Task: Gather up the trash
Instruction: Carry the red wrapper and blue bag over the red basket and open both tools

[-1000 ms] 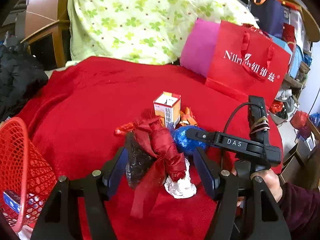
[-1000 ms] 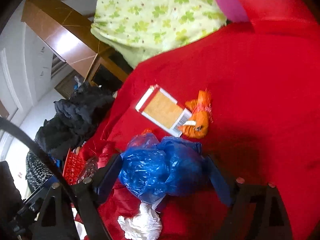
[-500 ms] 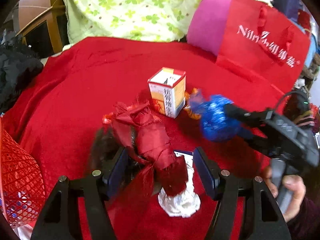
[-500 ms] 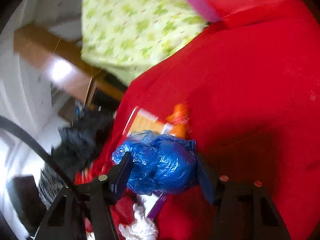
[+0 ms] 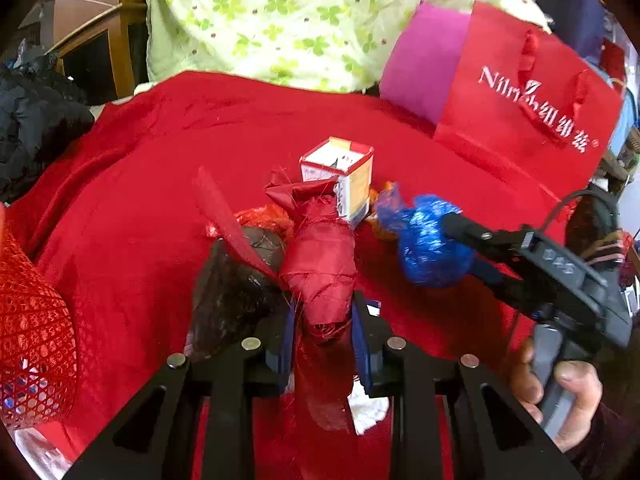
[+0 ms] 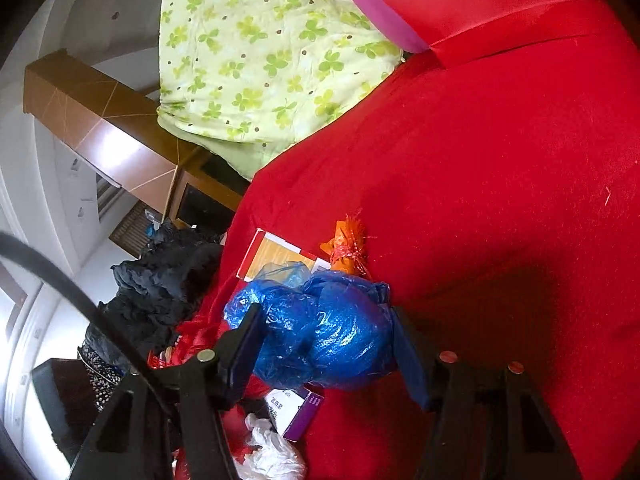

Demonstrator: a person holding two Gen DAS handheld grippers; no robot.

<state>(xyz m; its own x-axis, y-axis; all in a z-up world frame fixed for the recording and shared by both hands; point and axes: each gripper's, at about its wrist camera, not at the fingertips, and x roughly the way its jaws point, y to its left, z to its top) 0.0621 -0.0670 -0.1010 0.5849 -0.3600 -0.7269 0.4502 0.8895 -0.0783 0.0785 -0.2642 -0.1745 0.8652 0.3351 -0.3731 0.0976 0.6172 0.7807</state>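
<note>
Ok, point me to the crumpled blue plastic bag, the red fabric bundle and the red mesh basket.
crumpled blue plastic bag [image 6: 332, 340]: right wrist view, middle of the wad.
red fabric bundle [image 5: 320, 268]: left wrist view, its wrapped middle.
red mesh basket [image 5: 32, 320]: left wrist view, side wall.

Left wrist view looks forward and down along the left gripper [image 5: 322, 330], close over the red blanket [image 5: 140, 200], upright. Right wrist view sits just behind the right gripper [image 6: 324, 344], rolled sideways, very close. Shared: blue bag [image 5: 430, 254] [image 6: 320, 340] ahead-right of the left claw, white box [image 5: 344, 176] [image 6: 276, 256] beyond both, green quilt [image 5: 280, 20] [image 6: 256, 60] far behind.
</note>
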